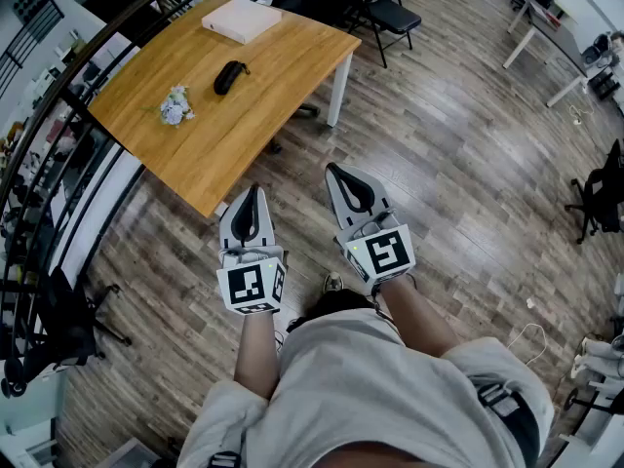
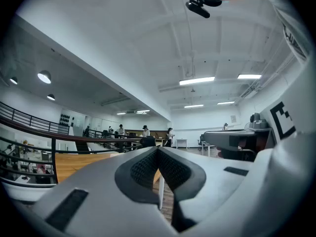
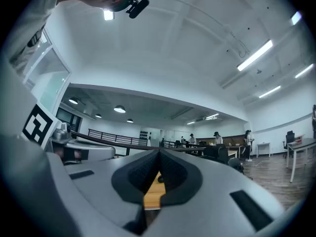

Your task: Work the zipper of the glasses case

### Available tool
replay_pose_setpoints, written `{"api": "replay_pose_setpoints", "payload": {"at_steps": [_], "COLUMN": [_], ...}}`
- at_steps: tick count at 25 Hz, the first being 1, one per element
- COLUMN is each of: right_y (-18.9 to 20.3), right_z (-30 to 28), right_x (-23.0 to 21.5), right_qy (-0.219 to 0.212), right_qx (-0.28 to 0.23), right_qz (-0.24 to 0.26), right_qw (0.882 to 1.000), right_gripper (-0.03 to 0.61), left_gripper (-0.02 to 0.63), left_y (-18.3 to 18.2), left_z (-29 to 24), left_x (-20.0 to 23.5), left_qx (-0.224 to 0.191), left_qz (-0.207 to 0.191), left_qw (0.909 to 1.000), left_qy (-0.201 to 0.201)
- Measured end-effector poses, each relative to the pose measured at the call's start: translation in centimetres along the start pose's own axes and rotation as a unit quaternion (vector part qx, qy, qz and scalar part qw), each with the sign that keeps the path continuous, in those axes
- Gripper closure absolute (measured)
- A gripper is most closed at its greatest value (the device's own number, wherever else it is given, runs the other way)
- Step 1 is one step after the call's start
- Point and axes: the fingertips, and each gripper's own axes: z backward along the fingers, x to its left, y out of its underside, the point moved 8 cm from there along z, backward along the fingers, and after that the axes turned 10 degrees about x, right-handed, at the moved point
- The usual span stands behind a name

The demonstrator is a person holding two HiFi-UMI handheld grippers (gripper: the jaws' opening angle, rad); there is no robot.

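Observation:
A black glasses case [image 1: 229,76] lies on the wooden table [image 1: 263,96], far ahead of both grippers. My left gripper [image 1: 254,192] is held level over the floor just short of the table's near corner, its jaws shut with nothing between them. To its right my right gripper [image 1: 334,171] is also level and shut on nothing, over the floor beside the table's white leg [image 1: 337,94]. In the left gripper view the left gripper [image 2: 158,149] shows its tips together. In the right gripper view the right gripper [image 3: 159,152] is shut, and the case [image 3: 160,179] is a small dark shape on the tabletop.
On the table are a white box [image 1: 241,19] at the far end and a small bunch of pale flowers [image 1: 175,106] near the left edge. A black railing [image 1: 58,115] runs along the left. Folding chairs [image 1: 388,13] stand beyond the table, an office chair [image 1: 597,198] at right.

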Motion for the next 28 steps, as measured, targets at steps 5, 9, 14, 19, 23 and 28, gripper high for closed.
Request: {"api": "replay_pose_setpoints", "payload": {"at_steps": [5,9,14,19,23,28], "right_y": [0.8,1.8,2.9,4.8,5.1,4.4], "right_z": [-2.1,-3.2,-5.7,-8.3,-12.3,-19.2], "right_x": [-3.6,-6.3,-8.3,-10.0,-11.5,-14.7], "right_qy": [-0.016,-0.019,-0.031,-0.042,-0.053,-0.054], "right_qx": [0.005,0.006,0.009,0.023,0.035,0.052], "right_qz": [-0.010,-0.020,-0.039,-0.039,-0.023,-0.012], "right_qw": [1.000,1.000,0.999,0.998,0.998,0.997], "right_gripper": [0.554,0.554,0.554,0.554,0.554,0.554], "left_gripper": [0.592,0.592,0.592,0.592,0.592,0.592], "left_y": [-0.3,-0.2,0.0,1.3,1.6,0.7], "left_z": [-3.9,-6.3,-9.5,-13.2,-17.6,-24.7], "left_x": [-0.8,-1.3,-0.6,0.2,2.5,6.8], "left_qx": [0.008,0.016,0.033,0.043,0.049,0.060], "left_qz": [-0.020,-0.017,-0.028,-0.019,-0.011,-0.003], "left_qw": [0.9997,0.9996,0.9989,0.9988,0.9987,0.9981], "left_qy": [-0.010,-0.014,-0.018,-0.014,-0.011,-0.012]}}
